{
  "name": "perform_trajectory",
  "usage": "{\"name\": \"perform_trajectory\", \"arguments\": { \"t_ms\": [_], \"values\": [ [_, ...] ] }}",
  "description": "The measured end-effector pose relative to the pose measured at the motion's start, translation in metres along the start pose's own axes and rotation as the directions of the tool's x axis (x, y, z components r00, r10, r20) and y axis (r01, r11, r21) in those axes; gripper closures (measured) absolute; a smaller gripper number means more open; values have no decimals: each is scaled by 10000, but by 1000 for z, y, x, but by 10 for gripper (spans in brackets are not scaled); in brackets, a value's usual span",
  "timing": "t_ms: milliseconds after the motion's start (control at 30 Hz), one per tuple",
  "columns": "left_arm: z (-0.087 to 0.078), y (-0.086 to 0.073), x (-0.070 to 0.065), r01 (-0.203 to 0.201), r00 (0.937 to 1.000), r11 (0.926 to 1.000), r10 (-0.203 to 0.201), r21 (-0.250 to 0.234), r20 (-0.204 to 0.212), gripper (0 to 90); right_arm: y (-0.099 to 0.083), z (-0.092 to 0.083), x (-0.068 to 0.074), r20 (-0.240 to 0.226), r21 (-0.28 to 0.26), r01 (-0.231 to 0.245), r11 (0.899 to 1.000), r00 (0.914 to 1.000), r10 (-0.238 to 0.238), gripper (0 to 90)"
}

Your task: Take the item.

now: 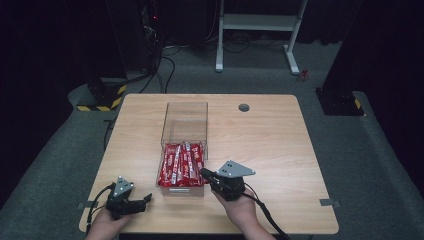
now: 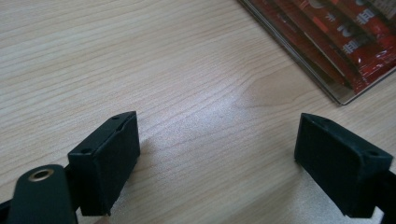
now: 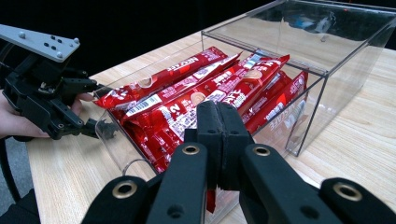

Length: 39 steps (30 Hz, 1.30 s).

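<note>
High view: a clear acrylic drawer [image 1: 165,186] stands pulled out of its clear case [image 1: 184,122] at the middle of the wooden table [image 1: 280,150], loaded with red snack packets [image 1: 181,165]. The right gripper [image 1: 204,172] sits at the drawer's right front corner, tip at the packets' edge; the left gripper [image 1: 148,198] rests on the table just left of the drawer, apart from it. Risk here: any sideways shove from the right one could skew the drawer or slide the whole case, since nothing steadies it.

Left gripper view: jaws stand wide apart over bare wood with nothing between them, so it is released. The drawer corner [image 2: 343,95] with packets lies off to the upper right (near, not touching). If this gripper does not brace the drawer, a pull from the other side probably drags everything along.

Right gripper view: the right gripper [image 3: 219,109] is clenched, pads pressed together, and a sliver of red wrapper [image 3: 211,200] appears to hang below them, so it likely pinches a packet's edge (hard to tell how much). The packets [image 3: 196,93] lie heaped and overlapping above the drawer wall [image 3: 116,149]. Judged hazards: a thin pinch on slick film may slip, neighbouring packets may ride up and spill over the low wall, or the wrapper tears if yanked. The other gripper [image 3: 56,107] shows at far left, beyond the drawer.
</note>
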State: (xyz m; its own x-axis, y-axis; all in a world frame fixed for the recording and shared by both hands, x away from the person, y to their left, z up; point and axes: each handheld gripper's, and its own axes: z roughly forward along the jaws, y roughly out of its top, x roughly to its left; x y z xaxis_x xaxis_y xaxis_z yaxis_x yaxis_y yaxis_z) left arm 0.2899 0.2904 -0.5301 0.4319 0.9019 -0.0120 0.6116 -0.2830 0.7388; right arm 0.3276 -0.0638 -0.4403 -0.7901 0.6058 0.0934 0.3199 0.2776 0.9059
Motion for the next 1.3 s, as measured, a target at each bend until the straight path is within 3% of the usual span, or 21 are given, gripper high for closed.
{"name": "perform_trajectory", "arguments": {
  "t_ms": [633, 1300],
  "values": [
    [0, 0, 0, 8, 10000, 10000, -8, -4, 3, 145, 4, -6, -1, 5, -406, 96, 9991, 10000, -96, 897],
    [0, 0, 0, -2, 10000, 10000, 2, 1, -2, 145, 9, -18, -14, 438, -739, -12, 9973, 9990, 45, 897]
  ]
}}
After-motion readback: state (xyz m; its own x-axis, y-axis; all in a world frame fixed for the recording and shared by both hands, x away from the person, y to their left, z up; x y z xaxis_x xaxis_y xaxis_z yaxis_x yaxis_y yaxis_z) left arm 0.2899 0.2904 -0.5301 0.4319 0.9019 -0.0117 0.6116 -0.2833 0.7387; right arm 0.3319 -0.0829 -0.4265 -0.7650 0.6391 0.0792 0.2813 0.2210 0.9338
